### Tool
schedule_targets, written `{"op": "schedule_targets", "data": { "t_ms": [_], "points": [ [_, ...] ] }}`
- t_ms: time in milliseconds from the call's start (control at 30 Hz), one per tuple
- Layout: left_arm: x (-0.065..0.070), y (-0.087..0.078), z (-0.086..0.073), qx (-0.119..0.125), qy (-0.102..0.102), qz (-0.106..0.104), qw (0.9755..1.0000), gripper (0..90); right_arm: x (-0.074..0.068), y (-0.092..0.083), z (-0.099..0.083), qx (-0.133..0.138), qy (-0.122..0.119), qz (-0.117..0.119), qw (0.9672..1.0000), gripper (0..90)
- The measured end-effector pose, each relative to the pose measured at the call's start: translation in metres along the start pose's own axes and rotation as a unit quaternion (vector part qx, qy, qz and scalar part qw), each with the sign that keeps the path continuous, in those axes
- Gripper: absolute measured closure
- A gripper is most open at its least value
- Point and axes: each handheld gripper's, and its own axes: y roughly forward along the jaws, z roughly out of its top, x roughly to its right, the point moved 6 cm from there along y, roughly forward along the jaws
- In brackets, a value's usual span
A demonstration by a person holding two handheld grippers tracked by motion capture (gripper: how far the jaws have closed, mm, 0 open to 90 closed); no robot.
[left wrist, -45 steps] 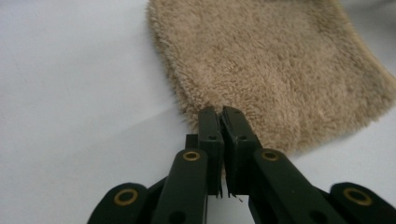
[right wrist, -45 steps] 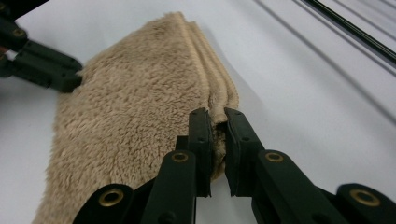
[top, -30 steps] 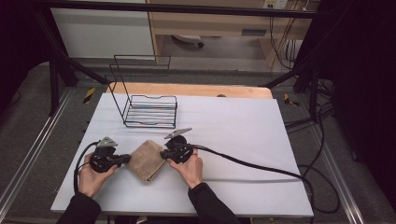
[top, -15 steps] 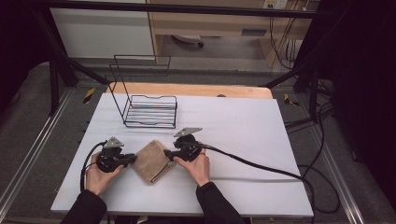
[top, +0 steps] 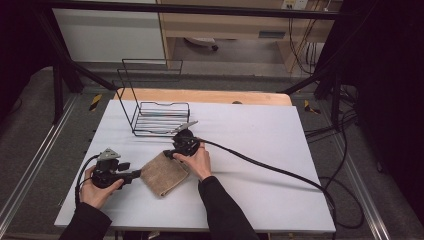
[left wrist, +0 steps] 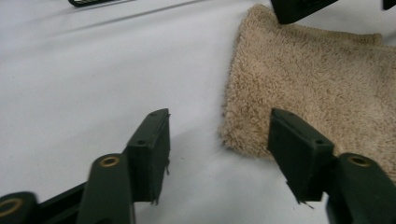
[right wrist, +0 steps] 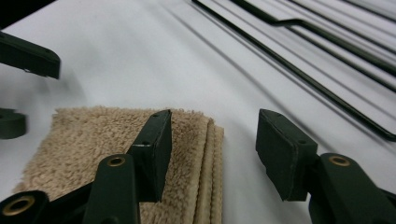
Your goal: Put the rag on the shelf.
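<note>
A person's two hands work at a white desk [top: 260, 150]. Nearest, the left tool [left wrist: 219, 140] lies low at the near left edge of a folded tan towel [top: 164, 173]; its jaws have just been opening and stand apart, one over bare desk, one over the towel's edge, gripping nothing. The towel lies flat on the desk's near left part, folded into layers. At its far corner the right tool [right wrist: 212, 140] has just opened about halfway, straddling the folded edge without pinching it. Farther back stands an empty black wire rack [top: 160, 117]. The folding looks finished and both grips released; moving the towel to the rack may remain
</note>
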Motion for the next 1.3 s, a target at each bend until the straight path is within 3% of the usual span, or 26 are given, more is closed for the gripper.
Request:
{"op": "schedule_targets", "data": {
  "t_ms": [67, 267, 400, 467, 500, 600, 767, 800, 967, 1167, 1300],
  "points": [
    [0.000, -0.001, 0.000, 0.000, 0.001, 0.003, 1.0000, 30.9, 0.000, 0.009, -0.003, -0.016, -0.004, 0.006, 0.9999, 48.3],
    [-0.002, 0.000, -0.001, -0.003, -0.005, 0.008, 1.0000, 24.1, -0.002, 0.013, -0.006, -0.018, -0.009, 0.020, 0.9996, 56.4],
    [-0.004, 0.001, -0.002, -0.004, -0.013, 0.007, 0.9999, 23.6, -0.005, 0.013, -0.008, -0.025, -0.011, 0.022, 0.9994, 70.0],
    [-0.004, 0.001, -0.001, 0.001, -0.018, 0.004, 0.9998, 23.8, -0.007, 0.011, -0.008, -0.030, 0.000, 0.028, 0.9992, 82.0],
    [-0.004, 0.001, -0.001, 0.004, -0.018, 0.003, 0.9998, 23.8, -0.008, 0.011, -0.008, -0.029, 0.004, 0.029, 0.9992, 83.1],
    [-0.004, 0.000, 0.001, 0.010, -0.022, -0.002, 0.9997, 24.0, -0.007, 0.009, -0.008, -0.025, 0.010, 0.026, 0.9993, 84.1],
    [-0.003, 0.003, 0.005, 0.016, -0.032, -0.004, 0.9993, 26.3, -0.002, -0.006, -0.007, -0.005, 0.033, -0.009, 0.9994, 84.5],
    [-0.002, 0.005, 0.007, 0.019, -0.037, -0.006, 0.9991, 28.5, 0.004, -0.013, -0.011, -0.004, 0.047, -0.025, 0.9986, 84.5],
    [0.004, 0.018, 0.019, 0.016, -0.048, -0.008, 0.9987, 33.8, 0.008, -0.023, -0.021, 0.004, 0.070, -0.043, 0.9967, 84.2],
    [0.008, 0.038, 0.031, 0.014, -0.059, 0.001, 0.9982, 45.8, 0.012, -0.022, -0.026, -0.001, 0.057, -0.048, 0.9972, 81.1],
    [0.005, 0.048, 0.031, -0.002, -0.062, 0.005, 0.9980, 56.5, 0.014, -0.023, -0.023, 0.007, 0.039, -0.042, 0.9983, 71.0]
  ]
}}
